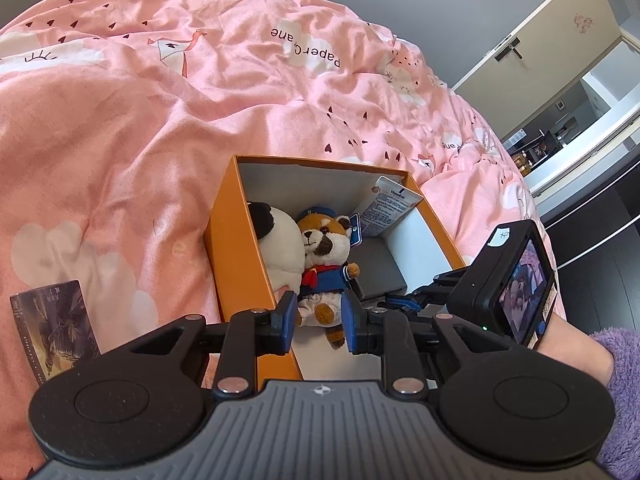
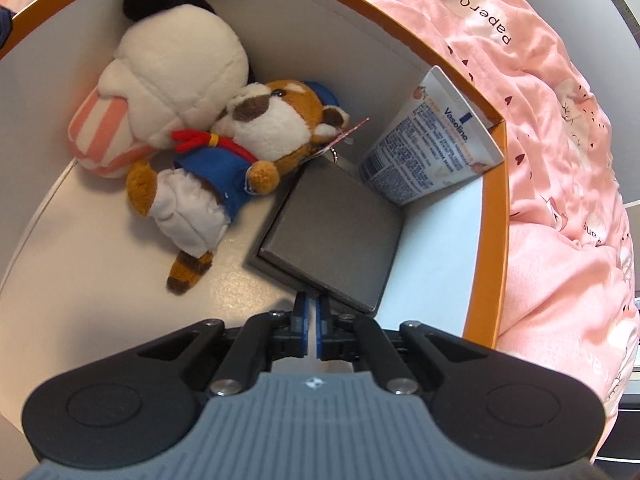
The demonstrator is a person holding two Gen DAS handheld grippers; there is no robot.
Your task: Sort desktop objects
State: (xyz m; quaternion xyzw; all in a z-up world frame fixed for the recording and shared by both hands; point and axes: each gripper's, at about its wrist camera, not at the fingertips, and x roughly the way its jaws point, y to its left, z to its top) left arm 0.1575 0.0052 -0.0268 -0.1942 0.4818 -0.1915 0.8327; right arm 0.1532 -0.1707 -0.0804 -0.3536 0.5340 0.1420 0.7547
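Observation:
An orange box (image 1: 224,216) with a white inside sits on a pink quilt. In it lie a white plush with a black ear (image 1: 278,240), a fox plush in a blue sailor suit (image 1: 326,264), a grey flat box (image 2: 332,224) and a Vaseline tube (image 2: 434,148). My left gripper (image 1: 320,318) is open, held above the box's near end with the fox plush's legs showing between its fingers. My right gripper (image 2: 312,312) is inside the box, its jaws nearly closed on the near corner of the grey flat box. The right gripper also shows in the left wrist view (image 1: 404,300).
A dark illustrated card (image 1: 54,328) lies on the quilt (image 1: 160,120) left of the box. A door and a dark room are at the far right. The box's orange wall (image 2: 486,248) stands close to the right of my right gripper.

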